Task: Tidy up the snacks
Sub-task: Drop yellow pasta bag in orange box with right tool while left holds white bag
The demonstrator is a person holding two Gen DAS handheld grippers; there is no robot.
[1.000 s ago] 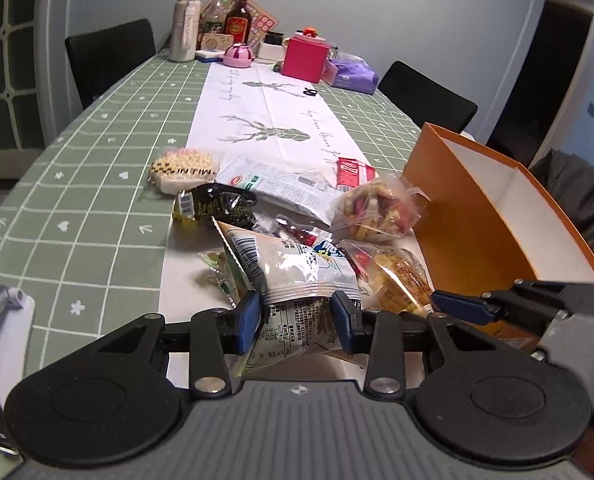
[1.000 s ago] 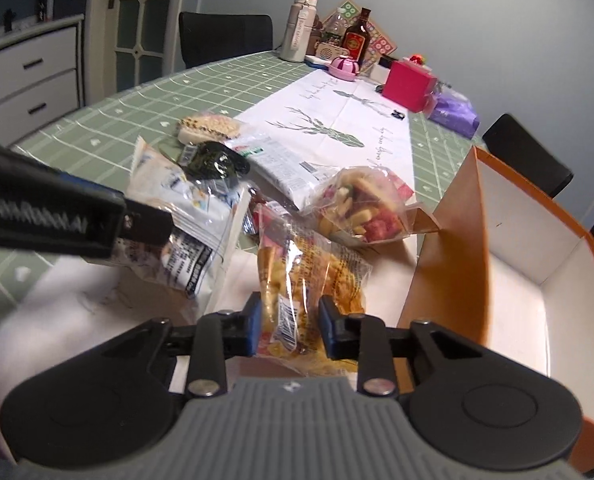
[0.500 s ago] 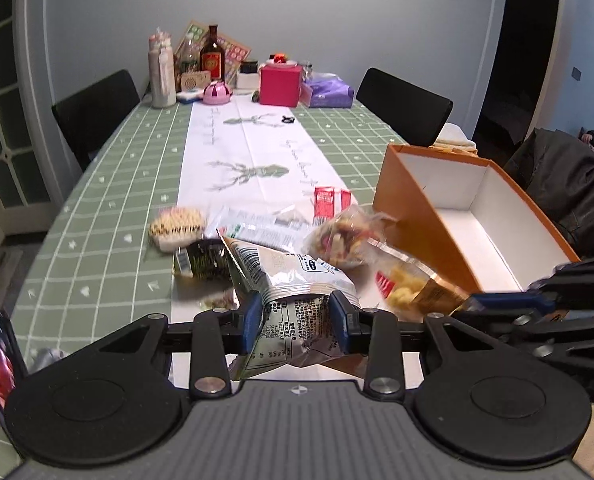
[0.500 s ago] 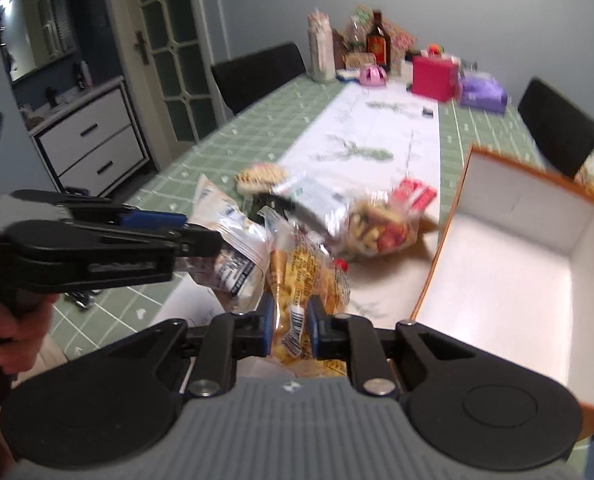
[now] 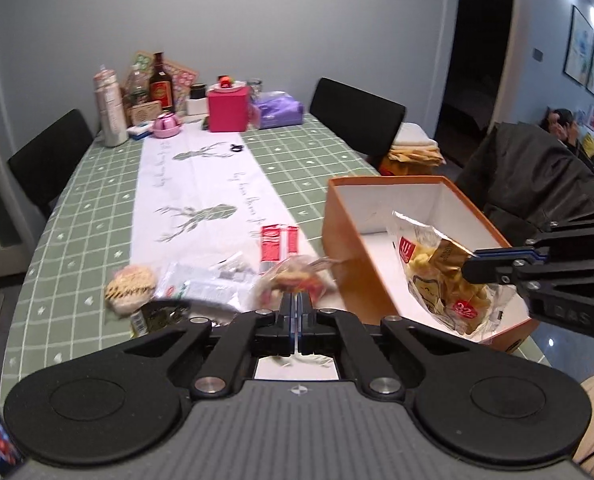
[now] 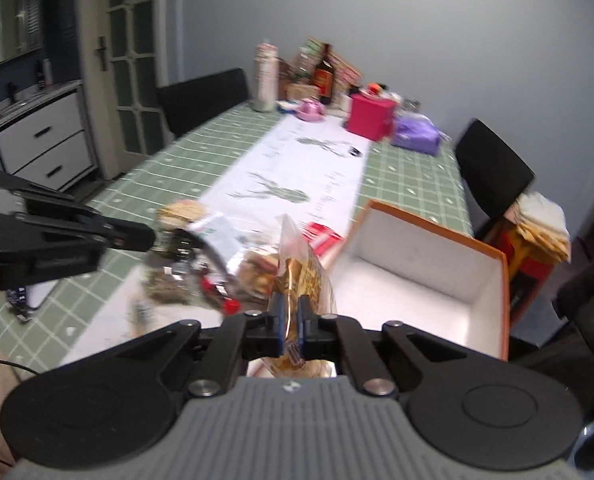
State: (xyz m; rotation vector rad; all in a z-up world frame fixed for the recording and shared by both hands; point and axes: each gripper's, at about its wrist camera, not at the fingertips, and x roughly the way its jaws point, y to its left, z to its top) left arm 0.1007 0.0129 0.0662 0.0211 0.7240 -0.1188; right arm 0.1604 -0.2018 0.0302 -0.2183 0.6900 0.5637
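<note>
Yellow snack bag (image 5: 445,276) clamped in right gripper (image 6: 291,326), hanging over near end of orange box (image 5: 381,280) at 3 o'clock in left view. Left gripper (image 5: 296,320) pinched together; whether it grips anything, cannot tell. Remaining snacks (image 5: 201,284) heaped on table (image 5: 97,216), 11 o'clock of left gripper.

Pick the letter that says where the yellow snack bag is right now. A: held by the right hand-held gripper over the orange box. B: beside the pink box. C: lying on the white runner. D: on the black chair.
A: the right hand-held gripper is shut on the yellow snack bag, which hangs over the open orange box.
</note>
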